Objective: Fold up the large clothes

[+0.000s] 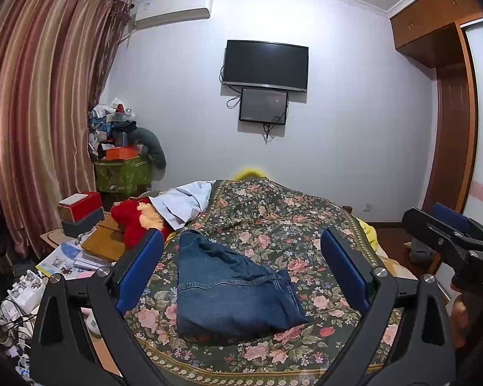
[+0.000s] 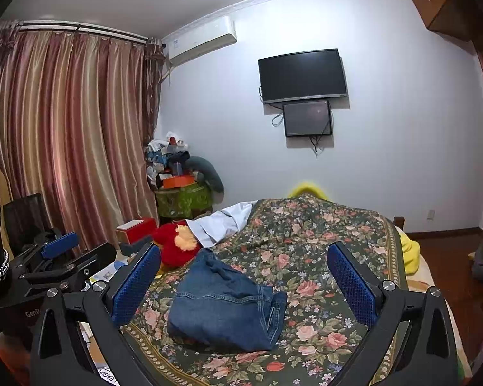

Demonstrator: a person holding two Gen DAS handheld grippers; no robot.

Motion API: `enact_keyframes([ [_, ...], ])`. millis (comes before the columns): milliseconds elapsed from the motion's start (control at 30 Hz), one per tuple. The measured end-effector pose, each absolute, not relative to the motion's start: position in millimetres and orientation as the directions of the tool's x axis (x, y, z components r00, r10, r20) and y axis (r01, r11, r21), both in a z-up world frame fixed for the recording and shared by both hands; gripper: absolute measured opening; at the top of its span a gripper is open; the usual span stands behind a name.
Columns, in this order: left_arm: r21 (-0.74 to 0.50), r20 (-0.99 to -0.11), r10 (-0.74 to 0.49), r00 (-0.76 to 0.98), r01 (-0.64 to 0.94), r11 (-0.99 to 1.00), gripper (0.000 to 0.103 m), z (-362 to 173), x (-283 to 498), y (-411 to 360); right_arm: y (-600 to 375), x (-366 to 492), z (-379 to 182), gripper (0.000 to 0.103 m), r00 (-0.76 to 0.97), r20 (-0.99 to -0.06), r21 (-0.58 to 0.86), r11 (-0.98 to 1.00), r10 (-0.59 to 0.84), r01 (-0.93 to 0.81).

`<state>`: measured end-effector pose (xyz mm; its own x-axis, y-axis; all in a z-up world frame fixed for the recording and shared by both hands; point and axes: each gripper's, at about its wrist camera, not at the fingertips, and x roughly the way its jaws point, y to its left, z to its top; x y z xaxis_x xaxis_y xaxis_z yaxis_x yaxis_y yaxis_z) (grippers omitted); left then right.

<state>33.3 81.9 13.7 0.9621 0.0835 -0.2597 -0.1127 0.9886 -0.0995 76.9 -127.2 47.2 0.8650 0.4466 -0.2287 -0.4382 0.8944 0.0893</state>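
Observation:
A pair of blue jeans (image 1: 232, 289) lies folded into a compact bundle on the floral bedspread (image 1: 306, 218). The same jeans (image 2: 225, 305) show in the right wrist view, near the bed's front left. My left gripper (image 1: 243, 273) hovers above them, open, its blue pads wide apart and holding nothing. My right gripper (image 2: 244, 286) is also open and empty, raised over the jeans. The right gripper (image 1: 447, 234) appears at the right edge of the left wrist view, and the left gripper (image 2: 58, 254) at the left edge of the right wrist view.
A red plush toy (image 2: 174, 244) and a white cloth (image 2: 222, 222) lie at the bed's left side. Boxes, books and papers (image 1: 90, 247) crowd the bedside on the left. A yellow cloth (image 2: 409, 254) hangs off the right edge. A wardrobe (image 1: 450, 96) stands right.

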Motion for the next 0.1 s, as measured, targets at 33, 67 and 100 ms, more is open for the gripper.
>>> enact_keyframes([
  [33,-0.102,-0.261,0.081,0.962,-0.111,0.989,0.099,13.6,33.3,81.7,-127.2,77.4,47.0,0.103,0.865,-0.229,0.091,0.895,0.446,-0.437],
  [67,-0.103,-0.261,0.08,0.962,-0.11,0.989,0.099,13.9,33.5,82.0,-127.4,77.5,47.0,0.103,0.865,-0.229,0.091,0.895,0.446,-0.437],
  [100,-0.103,-0.261,0.08,0.962,-0.11,0.989,0.099,14.0,34.0,81.9,-127.8,77.6,47.0,0.103,0.864,-0.229,0.091,0.894,0.447,-0.438],
])
